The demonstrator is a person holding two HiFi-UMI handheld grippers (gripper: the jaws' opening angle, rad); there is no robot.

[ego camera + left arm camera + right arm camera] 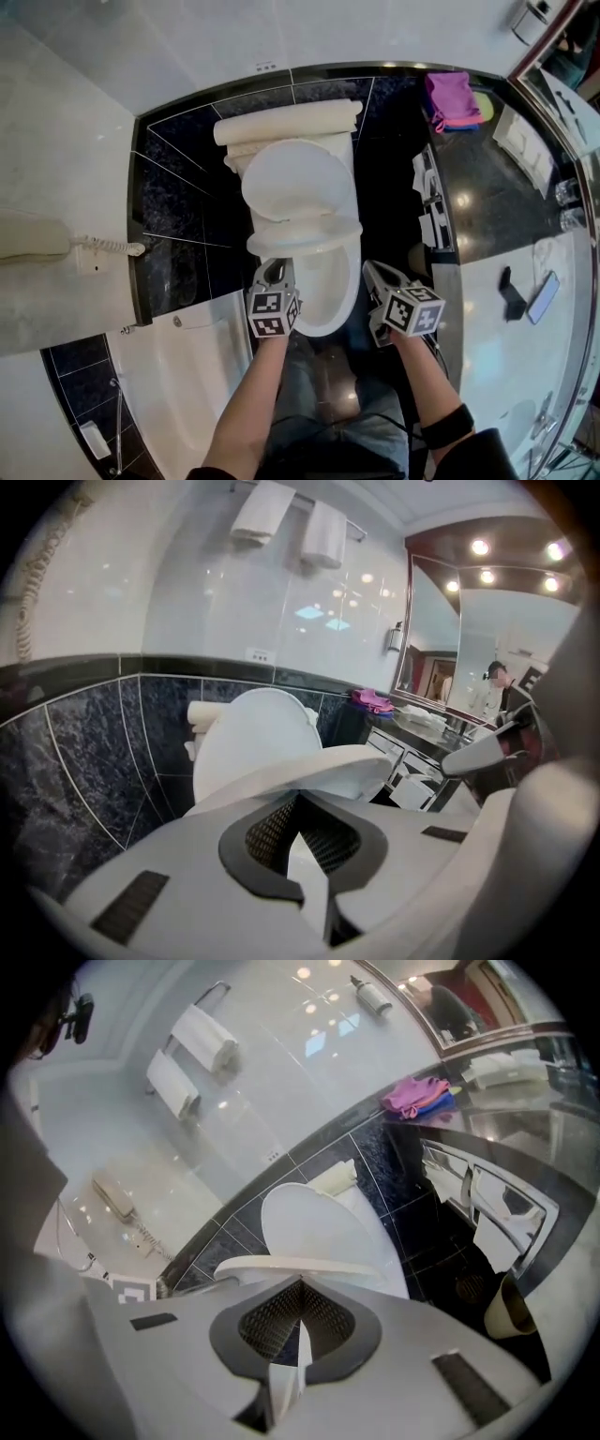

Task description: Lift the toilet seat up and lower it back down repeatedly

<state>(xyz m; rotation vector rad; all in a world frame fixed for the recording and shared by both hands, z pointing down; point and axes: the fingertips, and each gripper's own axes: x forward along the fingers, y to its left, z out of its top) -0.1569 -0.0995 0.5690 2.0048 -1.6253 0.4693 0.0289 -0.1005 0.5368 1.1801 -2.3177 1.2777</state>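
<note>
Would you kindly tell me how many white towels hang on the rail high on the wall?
2. In the left gripper view, the left towel and the right towel hang side by side high on the white wall; none seems hidden.

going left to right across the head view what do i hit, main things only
wall telephone → left gripper → right gripper → smartphone

Left: the bathtub [187, 375] hems me in, just beside the toilet bowl [330, 302].
Right: I have open dark floor [389, 220] before the vanity drawers [433, 211].
Ahead: the part-raised toilet seat [305, 241] and upright lid [298, 183] block me.
</note>
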